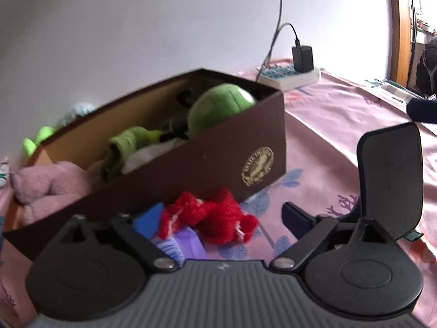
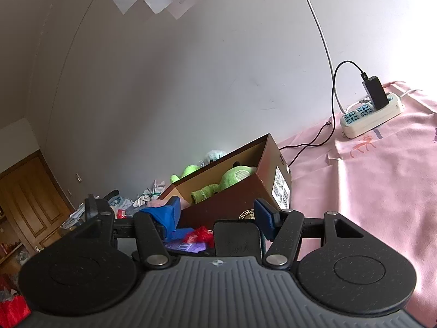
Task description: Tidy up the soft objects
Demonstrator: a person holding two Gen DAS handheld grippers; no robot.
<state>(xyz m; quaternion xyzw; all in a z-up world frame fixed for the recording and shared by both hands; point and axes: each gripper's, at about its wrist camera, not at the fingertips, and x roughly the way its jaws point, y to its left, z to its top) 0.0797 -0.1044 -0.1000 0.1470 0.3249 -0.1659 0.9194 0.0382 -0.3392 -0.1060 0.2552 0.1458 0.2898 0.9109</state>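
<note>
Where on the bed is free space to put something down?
The pink sheet is bare between the brown box and the power strip. It is crowded in front of the box, around the red knitted item.

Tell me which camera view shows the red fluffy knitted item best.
The left wrist view: the red fluffy knitted item lies large and unobstructed before the brown cardboard box. In the right wrist view it is a small patch, partly hidden behind claw parts.
</note>
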